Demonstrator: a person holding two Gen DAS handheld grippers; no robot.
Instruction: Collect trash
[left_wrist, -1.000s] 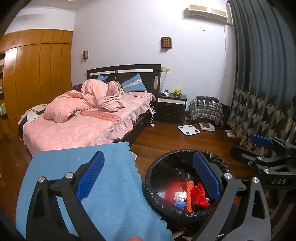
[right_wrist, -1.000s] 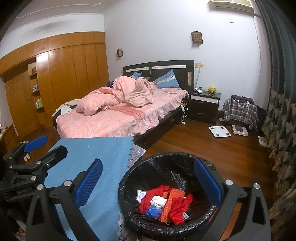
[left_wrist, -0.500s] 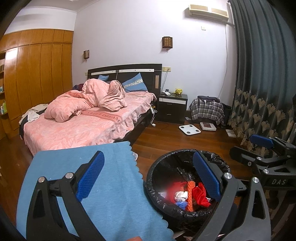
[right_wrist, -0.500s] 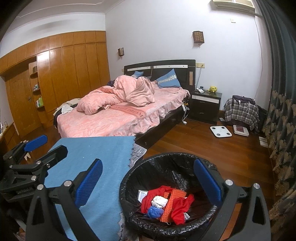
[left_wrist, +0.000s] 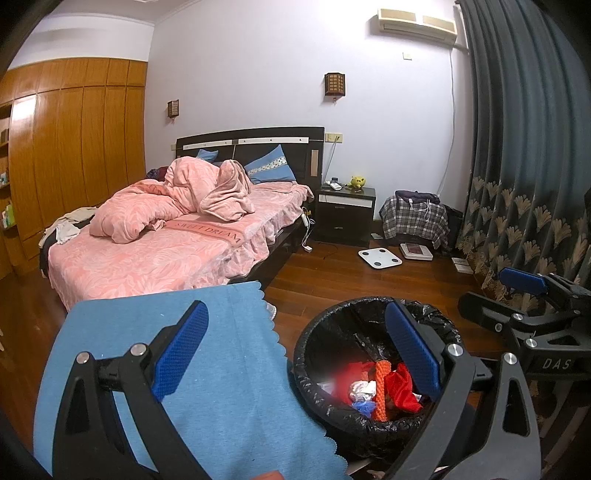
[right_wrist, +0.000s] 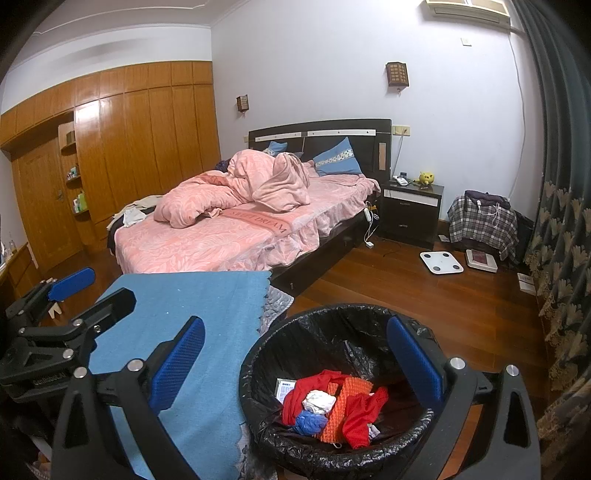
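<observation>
A round bin with a black liner (left_wrist: 321, 339) (right_wrist: 303, 332) stands on the wood floor beside a blue cloth-covered table (left_wrist: 229, 369) (right_wrist: 207, 306). Inside lie red, orange, white and blue scraps of trash (right_wrist: 332, 402) (left_wrist: 376, 387). My left gripper (left_wrist: 295, 354) is open and empty, above the table edge and bin. My right gripper (right_wrist: 295, 365) is open and empty, over the bin. Each gripper shows in the other's view: the right one (left_wrist: 524, 295) at the right, the left one (right_wrist: 66, 295) at the left.
A bed with pink bedding (right_wrist: 240, 229) fills the middle. A dark nightstand (right_wrist: 410, 210), a plaid-covered bag (right_wrist: 480, 221) and two floor scales (right_wrist: 441, 262) sit by the far wall. Dark curtains (left_wrist: 524, 184) hang on the right. Wood wardrobes (right_wrist: 110, 166) line the left.
Both views have shifted very slightly; the grippers stay open and empty and the bin's contents are unchanged.
</observation>
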